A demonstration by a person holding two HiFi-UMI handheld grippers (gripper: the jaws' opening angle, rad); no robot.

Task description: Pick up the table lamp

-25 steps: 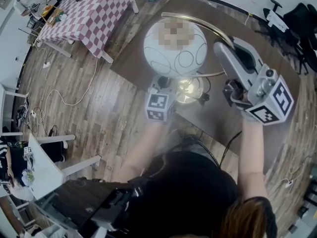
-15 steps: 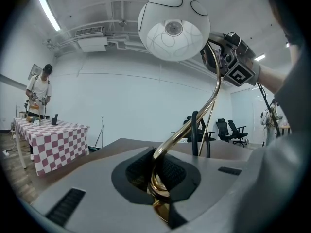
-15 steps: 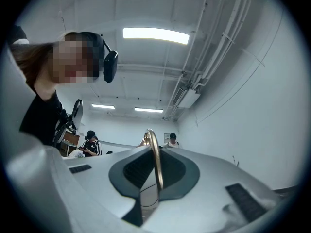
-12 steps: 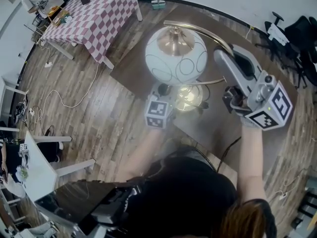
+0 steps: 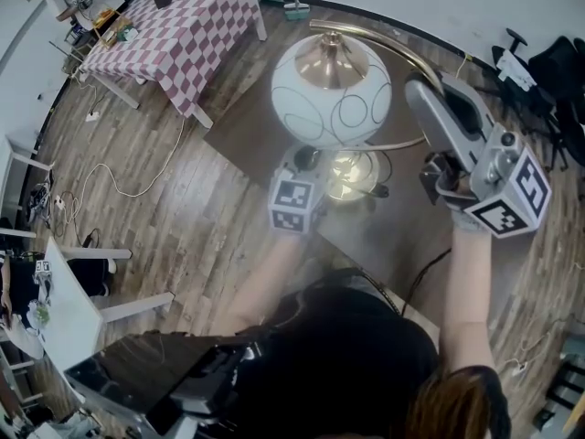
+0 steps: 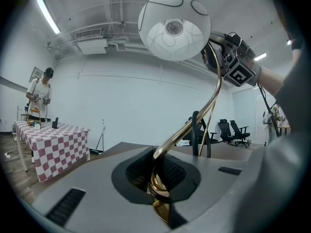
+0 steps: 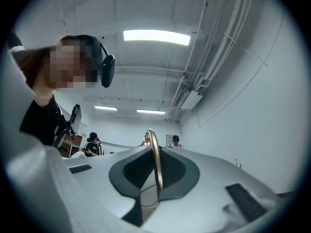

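Table lamp (image 5: 331, 92) is over the dark table (image 5: 247, 122) in head view, its base (image 5: 352, 174) at 6 o'clock of the white globe. Left claw (image 6: 158, 191) is nearly closed, clamped on the gold stem (image 6: 194, 125) low down nr the base. Right claw (image 7: 155, 178), at 3 o'clock of the globe, pinches the thin gold arc (image 7: 154, 152), jaws a bit apart.

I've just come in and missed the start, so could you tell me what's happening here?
A person is handling a table lamp with a gripper in each hand. The left gripper is shut on the curved brass stem low down near the base, and the right gripper is shut on the stem higher up its arc. Whether the base has left the dark table cannot be told.
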